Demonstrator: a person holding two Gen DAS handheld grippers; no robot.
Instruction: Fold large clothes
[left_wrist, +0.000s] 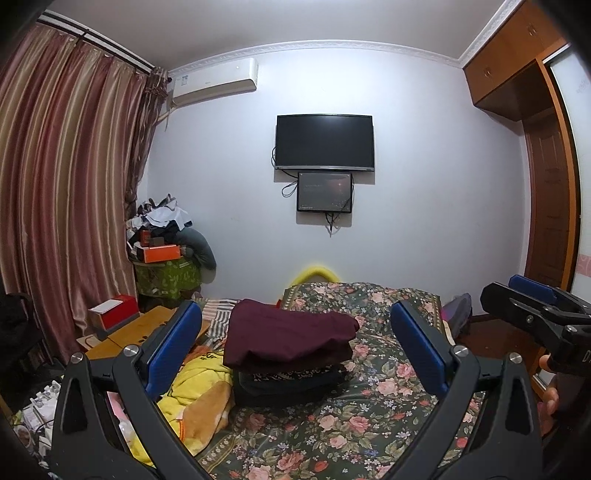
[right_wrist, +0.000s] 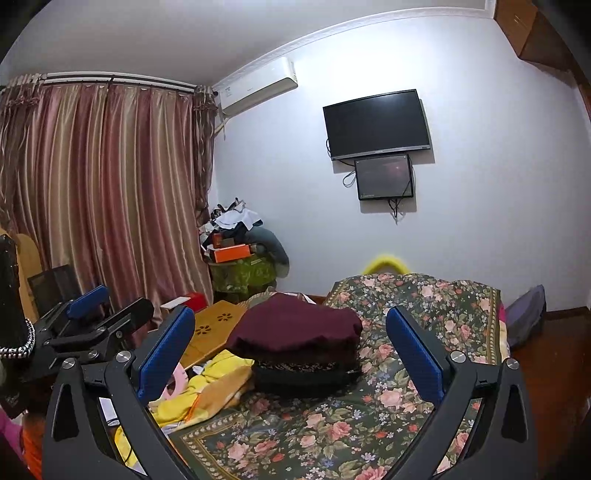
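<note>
Folded maroon garment (left_wrist: 291, 339) atop stack, dead ahead btwn both grippers; left gripper (left_wrist: 295, 350) & right gripper (right_wrist: 291, 350) wide open, empty.

No lettering could be read anywhere. Marks on the air conditioner (left_wrist: 214, 83) and television (left_wrist: 325, 142) were too small to make out

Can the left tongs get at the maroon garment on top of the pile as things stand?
Probably yes. The left tongs are open and empty, pointing straight at the maroon garment, which tops the folded stack on the floral bedspread. Nothing lies between them, and the right tongs are off to the side.
</note>
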